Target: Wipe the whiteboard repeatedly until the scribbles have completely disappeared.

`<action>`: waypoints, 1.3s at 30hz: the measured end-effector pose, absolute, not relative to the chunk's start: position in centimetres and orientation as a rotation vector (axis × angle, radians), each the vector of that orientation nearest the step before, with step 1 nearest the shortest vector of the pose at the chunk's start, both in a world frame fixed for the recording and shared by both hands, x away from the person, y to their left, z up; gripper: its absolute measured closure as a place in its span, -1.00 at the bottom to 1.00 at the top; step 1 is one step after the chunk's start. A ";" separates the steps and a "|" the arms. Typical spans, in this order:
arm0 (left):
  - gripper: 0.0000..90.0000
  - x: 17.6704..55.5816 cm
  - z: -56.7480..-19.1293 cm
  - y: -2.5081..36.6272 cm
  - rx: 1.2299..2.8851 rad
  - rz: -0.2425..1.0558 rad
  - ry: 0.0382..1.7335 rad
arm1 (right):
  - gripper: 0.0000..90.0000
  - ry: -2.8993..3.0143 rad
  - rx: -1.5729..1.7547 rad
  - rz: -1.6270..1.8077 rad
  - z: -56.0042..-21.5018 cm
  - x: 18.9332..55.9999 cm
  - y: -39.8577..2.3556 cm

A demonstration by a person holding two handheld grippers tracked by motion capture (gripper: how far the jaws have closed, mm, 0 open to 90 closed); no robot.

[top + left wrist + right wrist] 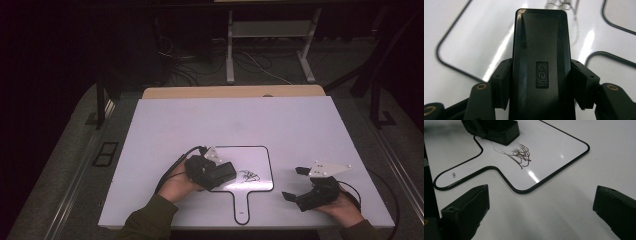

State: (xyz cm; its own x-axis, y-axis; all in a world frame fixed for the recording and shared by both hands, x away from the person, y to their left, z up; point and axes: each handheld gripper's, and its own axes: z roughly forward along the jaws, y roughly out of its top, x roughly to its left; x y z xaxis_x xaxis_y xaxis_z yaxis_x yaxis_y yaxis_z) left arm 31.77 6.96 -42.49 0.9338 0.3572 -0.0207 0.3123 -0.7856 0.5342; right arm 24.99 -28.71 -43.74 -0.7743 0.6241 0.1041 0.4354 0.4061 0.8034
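Eraser (541, 67), black, oblong, embossed brand mark on top: clamped between the jaws of the left gripper (212, 172), resting on the handled whiteboard (260, 155) just beside a dark scribble (249, 175). Whiteboard: white, glossy, black-edged, paddle-shaped, lying flat on the white table (225, 120), handle toward the person. Right gripper (295, 182): jaws wide apart with nothing between them, held in the right hand (345, 210) over bare table near the board's right edge, well apart from the eraser.
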 end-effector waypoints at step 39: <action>-0.13 32.7 -42.3 8.2 2.549 0.143 0.550 | -1.00 2.451 0.940 1.300 -43.8 25.0 -28.7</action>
State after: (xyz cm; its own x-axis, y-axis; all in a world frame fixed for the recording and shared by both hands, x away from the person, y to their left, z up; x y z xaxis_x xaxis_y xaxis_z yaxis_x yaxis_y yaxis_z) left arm 32.72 8.24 -42.32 0.9118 0.4106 -0.0073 0.3555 -0.7801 0.5149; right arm 25.02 -28.70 -43.76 -0.7739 0.6245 0.1052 0.4373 0.4068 0.8020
